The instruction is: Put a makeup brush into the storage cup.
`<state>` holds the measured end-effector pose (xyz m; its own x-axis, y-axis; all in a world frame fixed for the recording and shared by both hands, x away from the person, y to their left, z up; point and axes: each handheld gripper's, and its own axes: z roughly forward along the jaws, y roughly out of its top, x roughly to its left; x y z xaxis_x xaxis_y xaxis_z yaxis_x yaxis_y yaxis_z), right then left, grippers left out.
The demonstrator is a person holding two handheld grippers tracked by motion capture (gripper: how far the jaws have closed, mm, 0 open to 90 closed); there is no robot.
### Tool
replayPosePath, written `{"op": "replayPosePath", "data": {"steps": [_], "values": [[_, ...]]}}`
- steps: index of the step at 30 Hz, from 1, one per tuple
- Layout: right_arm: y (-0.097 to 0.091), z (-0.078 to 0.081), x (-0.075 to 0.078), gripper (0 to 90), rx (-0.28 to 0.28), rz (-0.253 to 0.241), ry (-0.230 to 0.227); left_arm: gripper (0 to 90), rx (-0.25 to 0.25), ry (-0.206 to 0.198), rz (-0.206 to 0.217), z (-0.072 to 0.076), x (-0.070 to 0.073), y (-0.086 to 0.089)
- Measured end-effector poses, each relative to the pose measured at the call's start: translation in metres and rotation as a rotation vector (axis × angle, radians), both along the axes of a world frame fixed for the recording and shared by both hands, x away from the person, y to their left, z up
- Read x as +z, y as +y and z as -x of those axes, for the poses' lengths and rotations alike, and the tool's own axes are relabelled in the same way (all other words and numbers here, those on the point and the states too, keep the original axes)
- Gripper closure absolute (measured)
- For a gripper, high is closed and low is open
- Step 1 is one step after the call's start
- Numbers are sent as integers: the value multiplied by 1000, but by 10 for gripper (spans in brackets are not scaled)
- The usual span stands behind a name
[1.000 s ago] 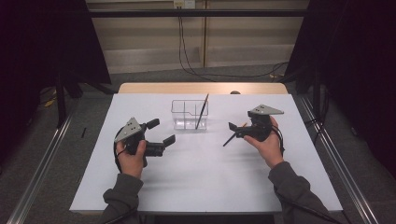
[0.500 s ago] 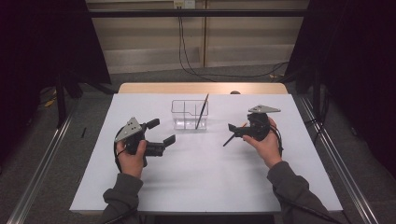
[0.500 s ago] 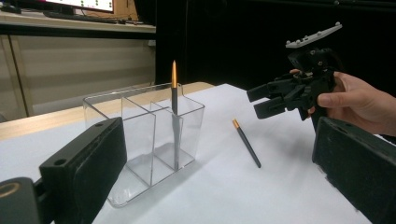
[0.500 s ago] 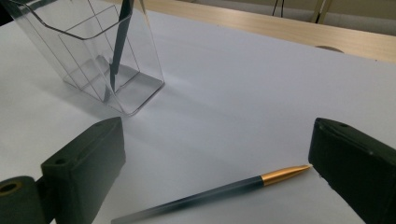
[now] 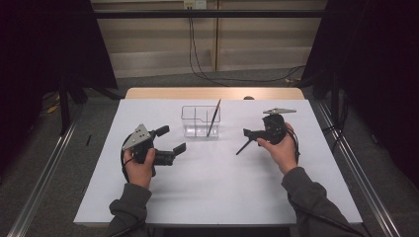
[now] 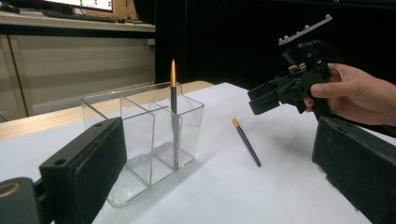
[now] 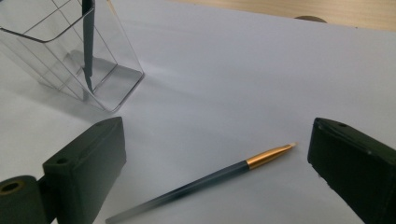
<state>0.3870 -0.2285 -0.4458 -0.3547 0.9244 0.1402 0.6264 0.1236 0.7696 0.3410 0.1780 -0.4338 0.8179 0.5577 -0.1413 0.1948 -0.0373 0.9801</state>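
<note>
Clear plastic holder (image 5: 200, 121) sits mid-table between both open grippers, right gripper (image 5: 251, 134) near the loose brush (image 5: 242, 147). Left gripper view: another brush (image 6: 173, 107) stands inside. Right gripper view: spread jaws straddle the thin, rollable handle, which could skid away.

The right hand-held gripper (image 5: 249, 133) has been lowered slightly toward the brush (image 5: 243, 146) lying on the counter (image 5: 217, 197); little else has been shifted.
</note>
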Motion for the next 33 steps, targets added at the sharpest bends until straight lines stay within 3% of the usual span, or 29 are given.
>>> {"op": "replayPosePath", "data": {"steps": [4, 15, 22, 25, 29, 33], "values": [[0, -2, 2, 39, -26, -6, 51, 30, -11, -2, 2, 0, 0, 0], [8, -8, 7, 46, -56, 41, 149, 30, -7, 0, -4, 0, 0, -1], [9, -13, 6, 51, -91, 81, 241, 30, -9, -9, -10, 0, 0, -1], [8, -14, 5, 50, -104, 75, 272, 29, 2, -2, -14, 1, 0, -1], [9, -16, 3, 52, -100, 82, 311, 30, -22, 1, -6, 0, -1, -3], [10, -18, 2, 54, -99, 96, 348, 30, -14, 2, -11, 0, -2, -3]]}}
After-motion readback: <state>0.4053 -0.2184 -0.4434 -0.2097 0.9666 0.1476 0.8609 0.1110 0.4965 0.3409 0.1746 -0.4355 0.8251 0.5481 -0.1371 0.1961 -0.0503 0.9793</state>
